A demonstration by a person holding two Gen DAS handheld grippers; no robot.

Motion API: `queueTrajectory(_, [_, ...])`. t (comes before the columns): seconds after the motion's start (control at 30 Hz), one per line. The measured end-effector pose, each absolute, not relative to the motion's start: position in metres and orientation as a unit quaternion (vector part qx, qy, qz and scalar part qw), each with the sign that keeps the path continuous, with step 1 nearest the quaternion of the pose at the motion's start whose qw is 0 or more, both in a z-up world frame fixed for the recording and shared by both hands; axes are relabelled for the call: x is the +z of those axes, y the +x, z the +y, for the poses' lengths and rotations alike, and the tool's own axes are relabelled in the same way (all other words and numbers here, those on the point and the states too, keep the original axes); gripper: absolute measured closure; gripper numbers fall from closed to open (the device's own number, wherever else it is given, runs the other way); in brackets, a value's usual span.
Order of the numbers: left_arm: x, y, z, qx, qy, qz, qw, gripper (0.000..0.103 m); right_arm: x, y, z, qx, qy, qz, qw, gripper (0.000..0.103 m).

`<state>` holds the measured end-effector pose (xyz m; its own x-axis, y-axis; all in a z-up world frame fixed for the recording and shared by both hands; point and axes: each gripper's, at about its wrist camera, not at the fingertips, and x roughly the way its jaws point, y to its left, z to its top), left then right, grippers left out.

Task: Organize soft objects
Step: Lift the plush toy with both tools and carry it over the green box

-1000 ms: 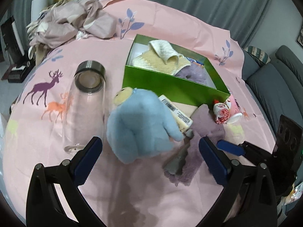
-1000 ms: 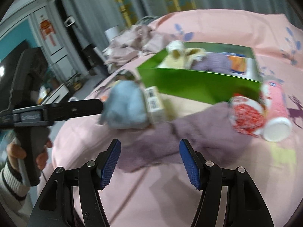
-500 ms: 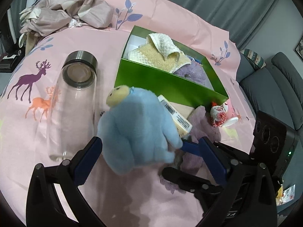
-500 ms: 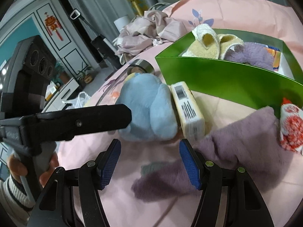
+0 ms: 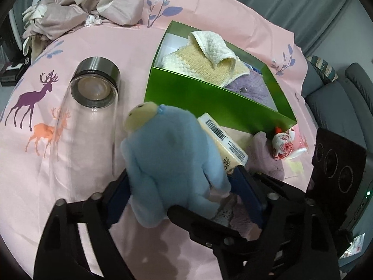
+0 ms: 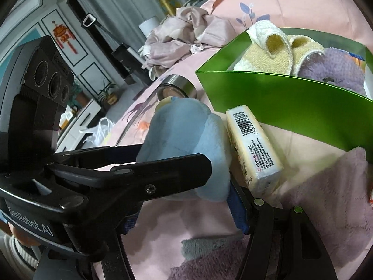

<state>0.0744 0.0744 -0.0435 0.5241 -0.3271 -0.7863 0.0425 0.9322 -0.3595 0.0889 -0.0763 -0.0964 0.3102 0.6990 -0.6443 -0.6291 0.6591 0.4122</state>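
Surface: pink deer-print cloth
Toy: 1 blue plush, long axis toward green box, head far end
L gripper: jaws pinching plush
R gripper: narrow, around plush base; grip unclear

Bench covered by pink cloth printed with deer and leaf motifs. Glass bottle with steel cap lies on its side on the cloth; cream tissue pack with barcode lies just in front of the green box wall, and a red-and-white patterned cup lies tipped over beyond the box's near corner. Off the bench: grey sofa, grey curtains, white panelled door with a red hanging ornament.
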Motion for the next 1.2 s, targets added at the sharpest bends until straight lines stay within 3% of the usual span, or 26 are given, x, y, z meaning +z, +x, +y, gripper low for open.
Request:
queueTrajectory(0.13, [-0.043, 0.07, 0.073, -0.105, -0.148, 0.472, 0.863, 0.037, -0.095, 0.084, -0.073, 0.41, 0.03, 0.412, 0.813, 0.047])
queueTrajectory(0.17, [-0.041, 0.067, 0.073, -0.102, -0.144, 0.469, 0.865, 0.039, -0.093, 0.081, -0.073, 0.414, 0.028, 0.406, 0.814, 0.055])
queueTrajectory(0.2, [-0.037, 0.065, 0.071, -0.101, -0.141, 0.465, 0.868, 0.039, -0.09, 0.078, -0.073, 0.419, 0.028, 0.4, 0.814, 0.057])
queueTrajectory(0.7, [0.036, 0.016, 0.056, -0.101, -0.097, 0.387, 0.911, 0.039, -0.031, 0.031, -0.082, 0.437, 0.024, 0.311, 0.844, 0.057])
queueTrajectory(1.2, [0.084, 0.054, -0.001, -0.154, -0.033, 0.332, 0.93, 0.039, 0.022, 0.043, -0.136, 0.389, 0.037, 0.242, 0.888, 0.057])
